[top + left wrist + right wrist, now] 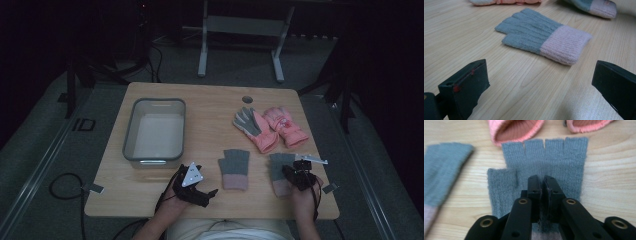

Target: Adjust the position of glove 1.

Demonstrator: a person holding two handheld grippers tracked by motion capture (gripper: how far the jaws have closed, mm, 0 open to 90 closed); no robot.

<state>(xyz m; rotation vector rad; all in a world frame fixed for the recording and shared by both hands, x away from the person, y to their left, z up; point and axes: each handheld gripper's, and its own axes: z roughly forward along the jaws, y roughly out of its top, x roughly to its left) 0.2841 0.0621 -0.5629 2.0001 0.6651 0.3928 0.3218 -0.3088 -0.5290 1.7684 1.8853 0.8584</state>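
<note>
- High view: the right gripper [292, 172] sits on the right grey glove [280, 171] near the surface [210, 107] front edge; the left gripper [200, 192] rests beside another grey glove [234, 167]
- Left gripper view: fingers [464, 87] spread wide, nothing between
- Right gripper view: fingers [534, 192] closed, apparently pinching the glove's knit

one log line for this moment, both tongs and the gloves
right tongs: shut on right grey glove | left tongs: open, on table | middle grey glove: untouched
</note>
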